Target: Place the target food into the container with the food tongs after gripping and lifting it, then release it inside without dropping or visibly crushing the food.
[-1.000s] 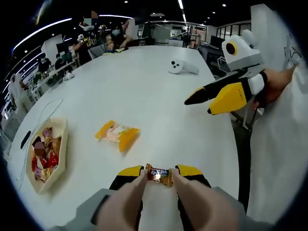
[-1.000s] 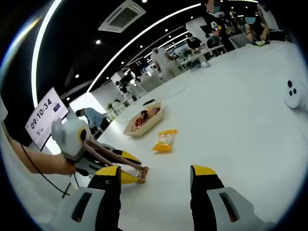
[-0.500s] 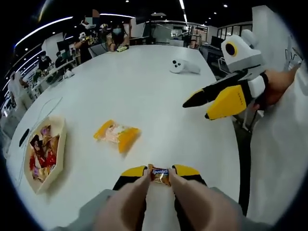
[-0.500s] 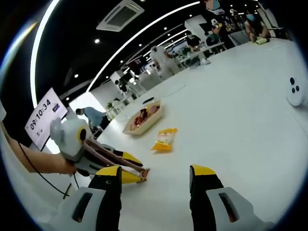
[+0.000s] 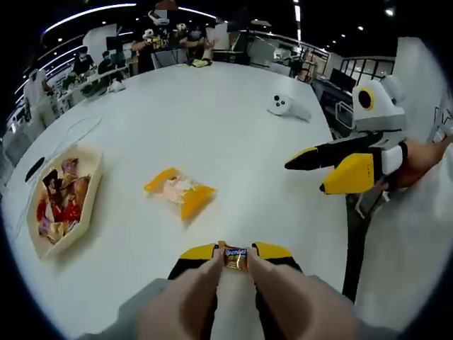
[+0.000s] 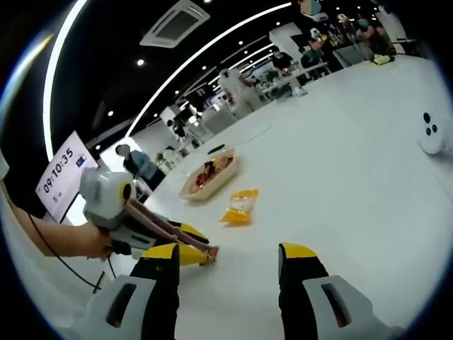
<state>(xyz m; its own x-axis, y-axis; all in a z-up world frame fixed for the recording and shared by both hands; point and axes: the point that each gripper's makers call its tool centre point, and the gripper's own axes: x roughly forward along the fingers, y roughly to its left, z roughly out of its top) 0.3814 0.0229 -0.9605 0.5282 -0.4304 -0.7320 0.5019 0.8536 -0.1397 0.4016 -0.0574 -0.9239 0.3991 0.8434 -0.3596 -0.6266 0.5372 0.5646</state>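
Candy clamped crosswise between the tong tips of the left gripper, long axis spanning the gap, held above the white table. Container, a shallow tray of wrapped sweets, lies well off to the gripper's forward left, beyond the yellow snack packet. Carry must swing left, past that packet. Right gripper hangs with jaws apart, empty, farther from the tray, so left is nearer.

A wall screen at left reads "09:10:35".
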